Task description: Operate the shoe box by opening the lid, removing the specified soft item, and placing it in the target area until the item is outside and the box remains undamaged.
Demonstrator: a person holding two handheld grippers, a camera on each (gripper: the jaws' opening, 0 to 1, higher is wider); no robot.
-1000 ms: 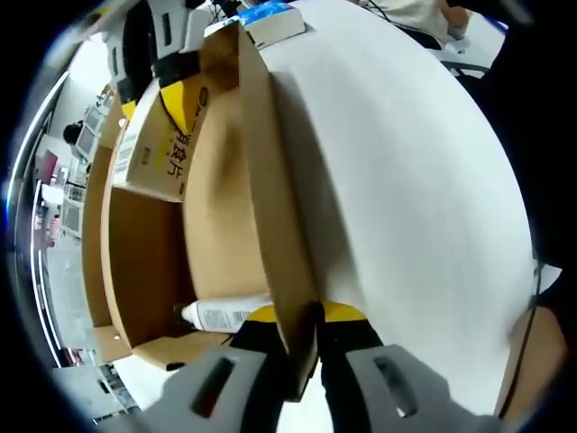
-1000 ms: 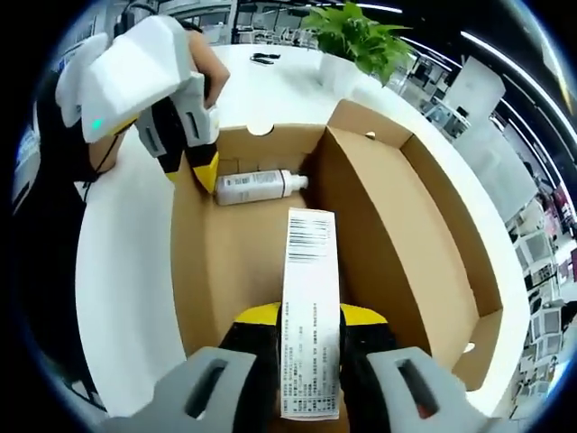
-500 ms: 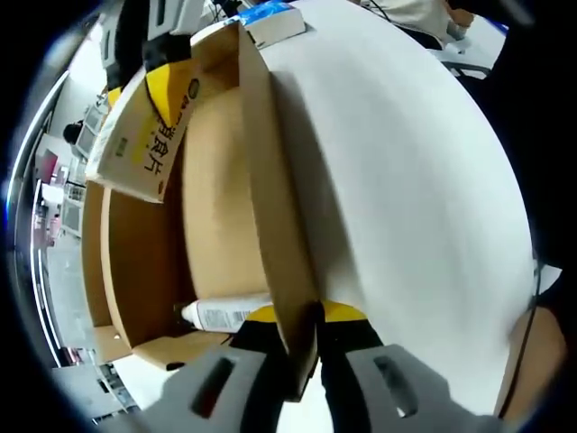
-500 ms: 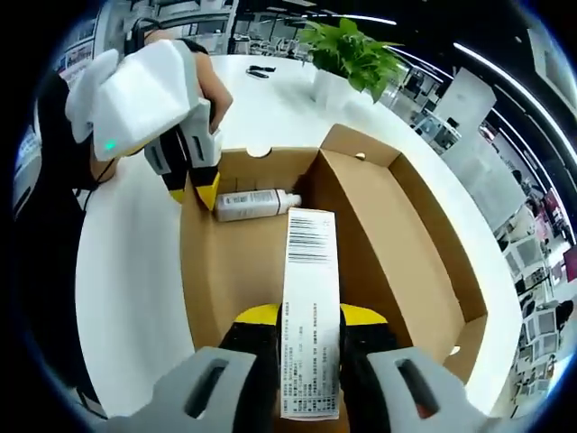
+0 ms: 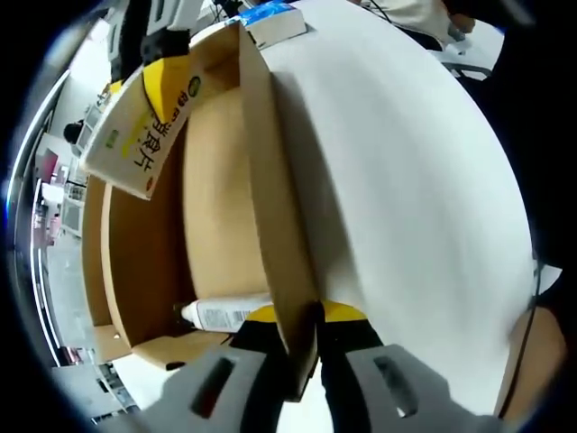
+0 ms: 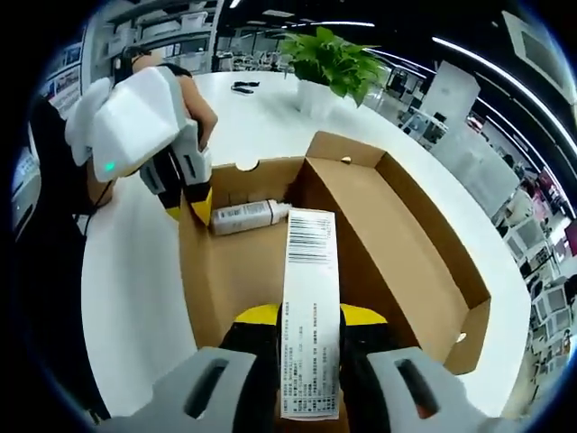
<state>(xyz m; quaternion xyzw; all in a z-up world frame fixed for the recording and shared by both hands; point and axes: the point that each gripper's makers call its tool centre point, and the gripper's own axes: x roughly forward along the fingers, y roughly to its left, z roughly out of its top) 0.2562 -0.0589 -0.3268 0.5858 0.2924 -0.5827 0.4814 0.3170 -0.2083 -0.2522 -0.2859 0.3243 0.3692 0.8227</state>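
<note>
The open cardboard shoe box (image 6: 236, 271) lies on a white table, its lid (image 6: 410, 257) folded out flat beside it. My right gripper (image 6: 306, 336) is shut on a long white carton with a barcode (image 6: 311, 298) and holds it above the box. The left gripper view shows that carton (image 5: 140, 126) as white and yellow, held aloft by the right gripper (image 5: 155, 32). My left gripper (image 5: 305, 336) is shut on the box's side wall (image 5: 270, 207); it also appears at the box's far corner (image 6: 196, 200). A white bottle (image 6: 242, 216) lies on its side inside the box (image 5: 221, 315).
The white table (image 5: 415, 189) stretches wide beside the box. A potted green plant (image 6: 329, 63) and a small black item (image 6: 242, 87) stand at the table's far side. A blue-and-white packet (image 5: 270, 20) lies beyond the box's end. A person's arm is behind the left gripper.
The right gripper has risen with the carton, so the box looks smaller below it. The carton has tilted and moved away from the box floor. The left gripper has stayed on the wall.
</note>
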